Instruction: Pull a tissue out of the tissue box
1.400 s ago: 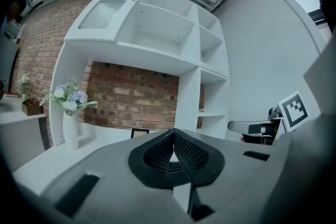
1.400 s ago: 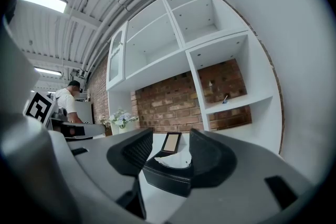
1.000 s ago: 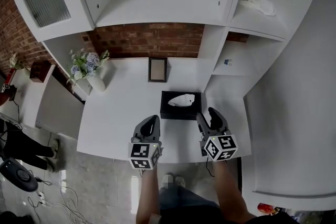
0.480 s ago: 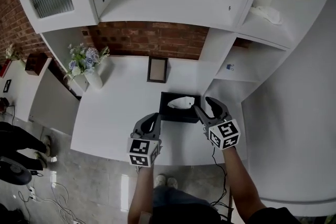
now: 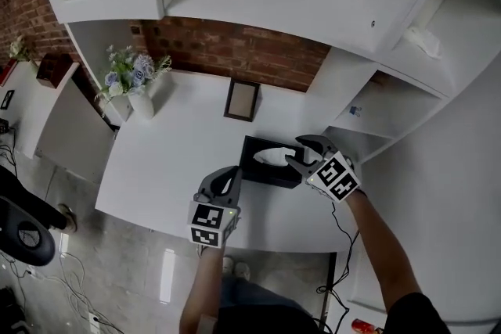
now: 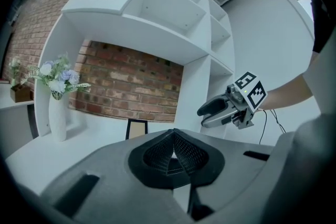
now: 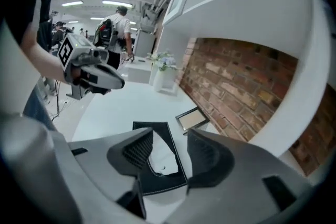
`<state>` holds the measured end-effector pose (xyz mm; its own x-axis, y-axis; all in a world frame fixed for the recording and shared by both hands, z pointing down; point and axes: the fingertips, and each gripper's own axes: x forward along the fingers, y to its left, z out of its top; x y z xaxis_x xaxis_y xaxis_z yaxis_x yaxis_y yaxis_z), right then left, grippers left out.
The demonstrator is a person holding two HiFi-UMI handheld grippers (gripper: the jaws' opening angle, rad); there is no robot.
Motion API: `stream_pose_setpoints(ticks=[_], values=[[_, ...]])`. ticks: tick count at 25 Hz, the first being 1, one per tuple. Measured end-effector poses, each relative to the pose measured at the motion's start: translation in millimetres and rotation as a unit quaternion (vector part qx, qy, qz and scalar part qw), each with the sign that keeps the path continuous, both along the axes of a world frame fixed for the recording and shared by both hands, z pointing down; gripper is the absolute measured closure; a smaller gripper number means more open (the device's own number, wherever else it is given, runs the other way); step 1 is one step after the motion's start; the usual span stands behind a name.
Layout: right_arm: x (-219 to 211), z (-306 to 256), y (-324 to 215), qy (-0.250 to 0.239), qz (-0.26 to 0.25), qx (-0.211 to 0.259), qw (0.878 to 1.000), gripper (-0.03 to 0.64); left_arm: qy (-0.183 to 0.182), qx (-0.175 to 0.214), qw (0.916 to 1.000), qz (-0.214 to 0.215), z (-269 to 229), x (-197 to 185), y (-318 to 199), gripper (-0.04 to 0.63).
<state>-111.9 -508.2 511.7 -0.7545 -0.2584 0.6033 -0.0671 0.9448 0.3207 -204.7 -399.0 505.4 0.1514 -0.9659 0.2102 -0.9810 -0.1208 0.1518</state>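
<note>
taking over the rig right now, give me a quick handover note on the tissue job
Right gripper: open, held over the tissue box, with the tissue showing between its jaws; not closed on it.
Left gripper: shut, empty, over the front part of the table, to the left of the box.
Box: black, on the white table, tissue sticking up from its slot.
Done: right gripper lined up on the tissue.
Left: close on the tissue and pull it out; the left gripper could probably steady the box.

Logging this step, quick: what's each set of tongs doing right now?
Left tongs: closed, empty.
Right tongs: open over the tissue, not gripping it.
</note>
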Motion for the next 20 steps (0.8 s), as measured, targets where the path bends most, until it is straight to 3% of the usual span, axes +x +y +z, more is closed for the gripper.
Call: stream_pose_setpoints(ticks=[6, 11, 20], values=[[-21, 49, -2, 0.144, -0.095, 0.026, 0.985, 0.42, 0.004, -0.007, 1.0, -0.005, 8, -4, -4, 0.586], [-25, 91, -15, 0.242, -0.136, 0.033, 0.96, 0.425, 0.007, -0.016, 0.9998, -0.009, 16, -8, -4, 0.586], [-22, 122, -23, 0.316, -0.151, -0.003, 0.937, 0.45, 0.011, -0.026, 0.9995, -0.017, 25, -13, -1, 0.586]])
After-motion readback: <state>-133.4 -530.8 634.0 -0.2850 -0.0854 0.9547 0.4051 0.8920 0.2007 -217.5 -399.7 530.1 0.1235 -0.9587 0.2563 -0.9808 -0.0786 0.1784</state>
